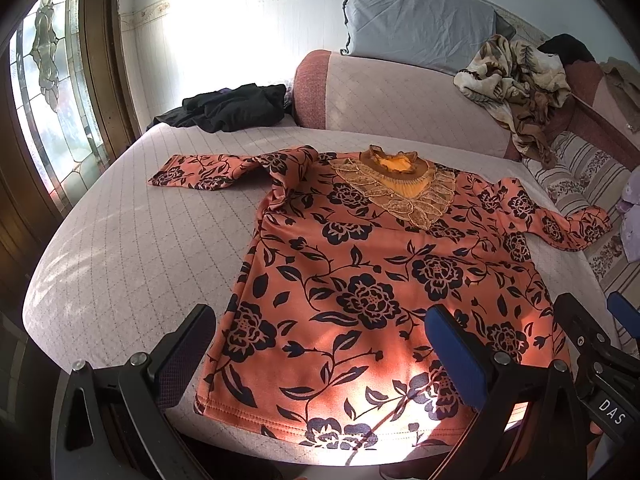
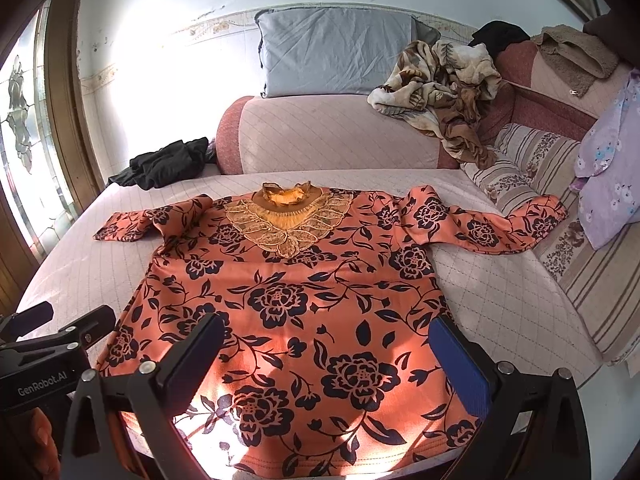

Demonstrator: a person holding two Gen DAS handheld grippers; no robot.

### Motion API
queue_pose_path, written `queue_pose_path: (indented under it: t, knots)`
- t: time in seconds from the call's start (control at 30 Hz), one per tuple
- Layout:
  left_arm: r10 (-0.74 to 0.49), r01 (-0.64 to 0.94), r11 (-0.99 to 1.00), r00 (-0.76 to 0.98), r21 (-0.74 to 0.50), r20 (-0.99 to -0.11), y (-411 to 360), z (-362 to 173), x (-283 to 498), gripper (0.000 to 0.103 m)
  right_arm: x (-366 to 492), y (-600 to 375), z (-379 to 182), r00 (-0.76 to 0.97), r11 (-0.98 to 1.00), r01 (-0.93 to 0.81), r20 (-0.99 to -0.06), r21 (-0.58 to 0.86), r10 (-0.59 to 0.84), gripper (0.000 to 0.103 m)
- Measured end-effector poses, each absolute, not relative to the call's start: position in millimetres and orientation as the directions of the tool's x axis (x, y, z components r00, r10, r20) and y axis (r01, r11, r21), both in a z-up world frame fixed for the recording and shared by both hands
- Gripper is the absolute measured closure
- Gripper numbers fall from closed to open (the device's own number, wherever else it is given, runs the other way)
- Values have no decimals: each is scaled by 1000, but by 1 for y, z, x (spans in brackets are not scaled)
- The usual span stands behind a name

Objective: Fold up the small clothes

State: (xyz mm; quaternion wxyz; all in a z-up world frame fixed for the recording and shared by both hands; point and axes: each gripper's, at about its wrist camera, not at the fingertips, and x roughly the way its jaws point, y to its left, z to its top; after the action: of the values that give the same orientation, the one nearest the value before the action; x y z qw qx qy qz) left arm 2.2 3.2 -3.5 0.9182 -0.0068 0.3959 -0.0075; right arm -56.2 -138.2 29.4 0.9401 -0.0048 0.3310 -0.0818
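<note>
An orange long-sleeved top printed with dark navy flowers and vines [image 1: 360,280] lies flat and face up on a pale pink quilted bed cover [image 1: 132,248], its hem nearest both tools and its lace-trimmed, mustard-yellow ruffled collar [image 1: 396,184] at the far end. The left tool [image 1: 320,360] hangs just above the hem with its two fingers spread wide apart and nothing between them: its dark left finger is over the top's left hem corner, its blue-padded right finger over the middle of the hem. The right tool [image 2: 328,364] is likewise spread and empty, over the right half of the hem. The two tools sit side by side, each showing at the edge of the other's view. Whether any finger touches the cloth cannot be told.

Beyond the left tool, one sleeve [image 1: 208,172] stretches out to the left on the bed cover. Beyond the right tool, the other sleeve [image 2: 492,228] runs out to the right, its cuff reaching a striped floral cushion [image 2: 532,160].

Well ahead of both tools, a crumpled black garment [image 2: 164,166] lies at the far left of the bed, next to a pink padded bolster [image 2: 328,136]. A grey-blue pillow [image 2: 336,52] stands behind the bolster, and a rumpled cream-and-brown floral blanket [image 2: 440,88] drapes over its right end. Sunlight falls across the hem.
</note>
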Motion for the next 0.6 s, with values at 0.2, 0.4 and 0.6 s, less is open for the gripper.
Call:
queue_pose_path:
  t: [0.2, 0.4, 0.6]
  knots:
    - [-34, 15, 999, 684, -32, -729, 5, -3, 3, 0, -55, -136, 32, 772, 987, 147, -616, -67, -157, 0]
    - [-38, 20, 999, 685, -34, -728, 5, -3, 2, 0, -55, -135, 33, 772, 987, 145, -616, -67, -155, 0]
    - [-39, 22, 999, 684, -33, -728, 6, -3, 1, 0, -54, -135, 33, 772, 987, 145, -617, -67, -155, 0]
